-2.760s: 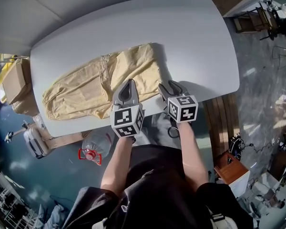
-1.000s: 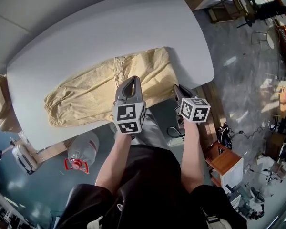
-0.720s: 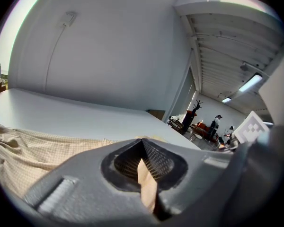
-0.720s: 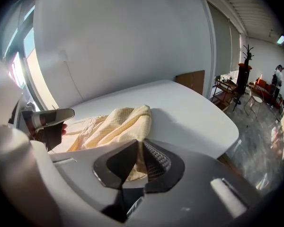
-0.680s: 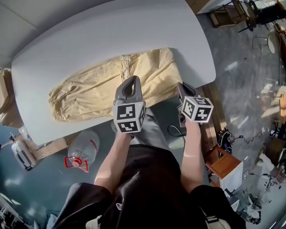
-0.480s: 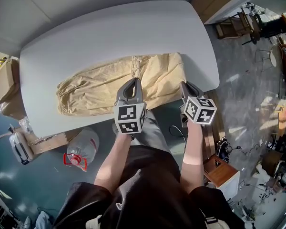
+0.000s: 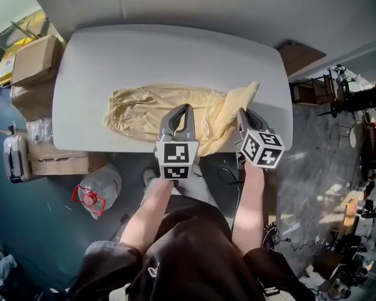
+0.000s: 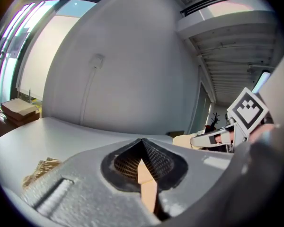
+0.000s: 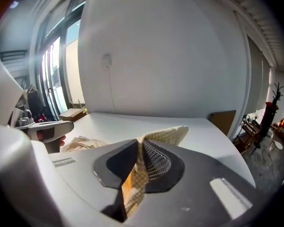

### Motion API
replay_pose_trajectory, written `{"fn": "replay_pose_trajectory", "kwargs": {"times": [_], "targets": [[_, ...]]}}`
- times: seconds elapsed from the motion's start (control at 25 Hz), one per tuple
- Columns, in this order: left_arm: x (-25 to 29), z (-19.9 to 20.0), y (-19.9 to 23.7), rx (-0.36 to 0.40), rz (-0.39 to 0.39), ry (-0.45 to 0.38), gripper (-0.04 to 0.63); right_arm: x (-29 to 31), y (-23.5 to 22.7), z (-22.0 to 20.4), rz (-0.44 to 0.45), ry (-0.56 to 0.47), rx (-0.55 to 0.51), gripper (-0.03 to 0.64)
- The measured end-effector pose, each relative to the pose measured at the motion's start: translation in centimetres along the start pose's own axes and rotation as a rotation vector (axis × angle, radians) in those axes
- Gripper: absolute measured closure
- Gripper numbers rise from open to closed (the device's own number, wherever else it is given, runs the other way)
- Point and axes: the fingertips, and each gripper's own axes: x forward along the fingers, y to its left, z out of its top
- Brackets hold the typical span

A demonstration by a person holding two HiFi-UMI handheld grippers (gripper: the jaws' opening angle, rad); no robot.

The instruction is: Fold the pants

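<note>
Right gripper (image 9: 138,150) clamped on pants (image 7: 144,108) edge between fingers; left gripper (image 8: 142,150) closed, apparently on pants too.

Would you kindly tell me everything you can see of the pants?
The pants are pale yellow, thin, wrinkled cloth, lying lengthwise on the grey table, gathered cuffs at the left. The left gripper and right gripper each pinch the near edge at the right end, which is held up off the table, corner pointing away.
</note>
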Motion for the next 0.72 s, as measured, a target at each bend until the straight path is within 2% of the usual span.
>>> {"fn": "replay_pose_trajectory", "kwargs": {"times": [0.28, 0.4, 0.56, 0.72], "targets": [[-6.0, 2.7, 8.8, -0.038, 0.172, -0.099, 0.592, 3.6, 12.5, 4.6, 0.171, -0.047, -0.163, 0.575], [-8.8, 3.3, 13.1, -0.049, 0.259, -0.123, 0.592, 5.4, 19.2, 4.8, 0.256, -0.036, -0.229, 0.576], [-12.4, 2.4, 18.7, -0.072, 0.375, -0.102, 0.592, 8.3, 28.1, 1.6, 0.359, 0.046, -0.318, 0.576], [-16.5, -0.1, 22.6, -0.090, 0.487, -0.065, 0.592, 10.4, 36.1, -5.9, 0.483, 0.197, -0.439, 0.575]]}}
